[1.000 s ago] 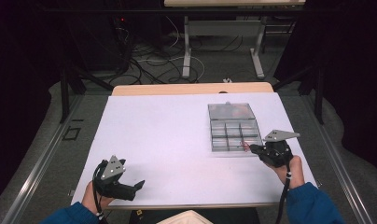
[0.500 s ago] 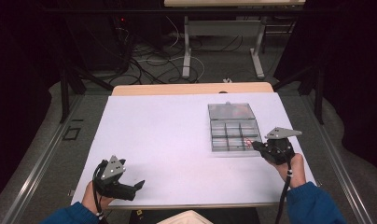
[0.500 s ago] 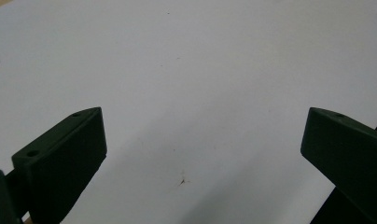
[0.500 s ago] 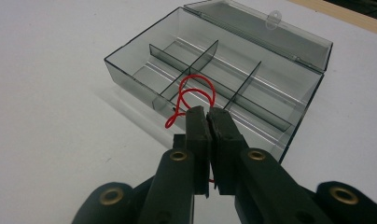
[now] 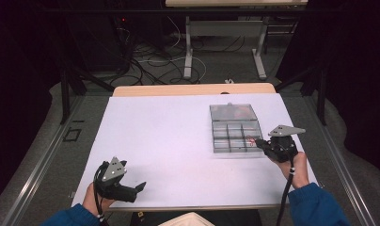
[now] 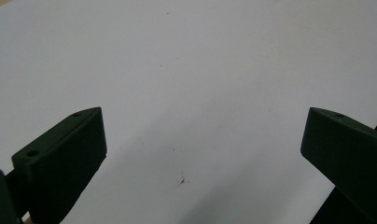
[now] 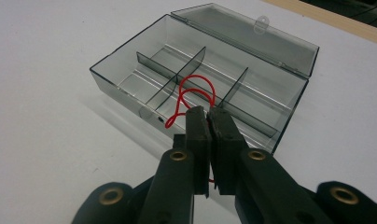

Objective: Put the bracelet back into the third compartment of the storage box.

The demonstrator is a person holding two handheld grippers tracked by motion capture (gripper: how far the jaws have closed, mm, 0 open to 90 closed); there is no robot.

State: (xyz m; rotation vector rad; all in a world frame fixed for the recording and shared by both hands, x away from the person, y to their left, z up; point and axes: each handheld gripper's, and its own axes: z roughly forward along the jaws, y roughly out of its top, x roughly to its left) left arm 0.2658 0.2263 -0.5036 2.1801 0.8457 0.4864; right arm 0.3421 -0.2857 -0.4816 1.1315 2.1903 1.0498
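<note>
Right now the right hand-held gripper [image 7: 208,112] is clamped on a red cord [image 7: 189,95], whose loops hang over the near edge of the open clear box [image 7: 130,84] on the white surface [image 5: 169,141]. Well apart from the box, the left hand-held gripper [image 6: 200,140] rests with jaws spread wide, holding nothing.

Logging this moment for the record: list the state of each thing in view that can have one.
compartment box: lid open, folded back, lying flat on the table.
red loop: pinched at one end by the right gripper, hanging over the box's near compartments.
right gripper: jaws shut on the red loop.
left gripper: jaws wide open, nothing between them, over bare white table.
</note>
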